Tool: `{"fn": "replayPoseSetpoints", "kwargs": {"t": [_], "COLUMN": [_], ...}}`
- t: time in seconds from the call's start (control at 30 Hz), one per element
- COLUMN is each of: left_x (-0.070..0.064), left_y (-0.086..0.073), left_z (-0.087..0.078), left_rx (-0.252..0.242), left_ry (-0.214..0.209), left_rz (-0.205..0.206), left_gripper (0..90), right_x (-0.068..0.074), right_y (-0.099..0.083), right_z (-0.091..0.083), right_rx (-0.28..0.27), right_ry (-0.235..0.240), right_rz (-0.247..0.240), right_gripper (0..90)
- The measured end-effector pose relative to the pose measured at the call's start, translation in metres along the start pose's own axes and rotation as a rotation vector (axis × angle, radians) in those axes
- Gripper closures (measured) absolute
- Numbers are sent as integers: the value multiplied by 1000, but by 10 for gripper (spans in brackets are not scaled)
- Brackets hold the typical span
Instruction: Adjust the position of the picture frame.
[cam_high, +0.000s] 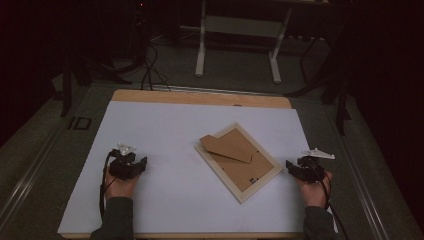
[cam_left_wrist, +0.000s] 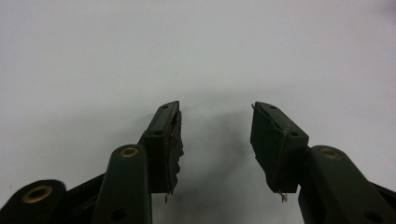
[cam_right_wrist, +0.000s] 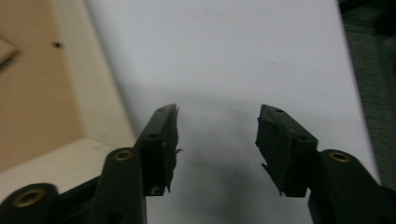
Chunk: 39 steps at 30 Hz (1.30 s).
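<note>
While both hands rest at the near edge of the table (cam_high: 150, 115), the high view sets out the whole scene: the left gripper (cam_high: 131, 165) sits on the white sheet at the near left, the right gripper (cam_high: 300, 170) at the near right, and the picture frame (cam_high: 239, 161) lies face down between them, turned askew, nearer to the right gripper than to the left. A brown backing board (cam_high: 240, 160) shows inside the pale wooden border, and the cardboard stand (cam_high: 227, 146) on it is folded across the upper part.

From the left gripper view comes what the high view cannot give: the left gripper (cam_left_wrist: 215, 140) has its jaws standing wide apart with nothing between them, bare white sheet beneath, and frayed bits hang from the worn pads (cam_left_wrist: 173, 144).

From the right gripper view, the right gripper (cam_right_wrist: 216, 144) is likewise spread wide and grips nothing. A corner of the picture frame (cam_right_wrist: 93, 102) fills that view's left side, its pale border just beside the left-hand jaw; whether the jaw touches it cannot be told. A small dark hole marks the backing board (cam_right_wrist: 32, 93) there.

Farther off in the high view, a bare strip of wooden tabletop shows beyond the sheet, and past it stand the white legs of another table (cam_high: 240, 40) on a dark floor. Pale letters reading "ID" (cam_high: 80, 123) lie on the floor left of the table
</note>
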<state>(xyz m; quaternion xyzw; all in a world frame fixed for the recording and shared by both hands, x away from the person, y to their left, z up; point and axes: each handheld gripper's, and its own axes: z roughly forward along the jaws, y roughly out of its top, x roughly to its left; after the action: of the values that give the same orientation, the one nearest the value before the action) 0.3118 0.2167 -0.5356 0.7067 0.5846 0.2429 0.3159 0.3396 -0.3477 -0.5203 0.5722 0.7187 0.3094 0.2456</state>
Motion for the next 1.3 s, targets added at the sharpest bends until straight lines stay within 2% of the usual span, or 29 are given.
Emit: {"fn": "replayPoseSetpoints", "kwargs": {"t": [0.03, 0.07, 0.17, 0.2, 0.27, 0.4, 0.43, 0.47, 0.5, 0.53, 0.63, 0.77, 0.97, 1.13, 1.17, 1.3], "left_x": [0, -1, -1, -2, -2, -2, -2, -1, -1, 1, 3, 3, 1, 0, 0, -4], "left_y": [1, 2, 2, 2, 2, 3, 3, 3, 3, 3, 2, 2, 3, 3, 3, 3], "left_z": [-1, -2, -2, -4, -5, -4, -4, -4, -4, -5, -5, -5, -4, -3, -3, -3], "left_rx": [-7, -25, -37, -51, -65, -64, -62, -62, -62, -62, -62, -62, -52, -53, -50, -38], "left_ry": [-4, -12, -15, -24, -35, -32, -27, -16, -16, -14, -17, -20, -23, -28, -34, -52], "left_rz": [4, 20, 35, 52, 65, 68, 68, 65, 65, 53, 35, 35, 48, 51, 61, 86], "left_gripper": [540, 554, 566, 566, 585, 591, 591, 599, 602, 605, 603, 598, 617, 622, 628, 679], "right_x": [0, 3, 4, 5, 7, 8, 9, 10, 10, 10, 12, 16, 19, 19, 19, 18], "right_y": [0, 0, -1, -1, 0, 0, 0, -1, -1, -2, -2, -2, -5, -5, -4, -4], "right_z": [0, 0, 0, 0, -3, -5, -5, -8, -8, -11, -14, -14, -10, -10, -9, -6], "right_rx": [0, 7, 8, 9, -3, -7, -8, -8, -8, -5, 4, 48, 126, 127, 125, 124], "right_ry": [0, 21, 26, 29, 51, 61, 66, 82, 82, 107, 125, 114, 124, 116, 111, 93], "right_rz": [0, -1, -7, -9, 7, 9, 5, -7, -7, -28, -49, -85, -93, -73, -57, -41], "right_gripper": [494, 507, 514, 533, 528, 528, 547, 606, 606, 660, 775, 896, 900, 900, 900, 900]}}
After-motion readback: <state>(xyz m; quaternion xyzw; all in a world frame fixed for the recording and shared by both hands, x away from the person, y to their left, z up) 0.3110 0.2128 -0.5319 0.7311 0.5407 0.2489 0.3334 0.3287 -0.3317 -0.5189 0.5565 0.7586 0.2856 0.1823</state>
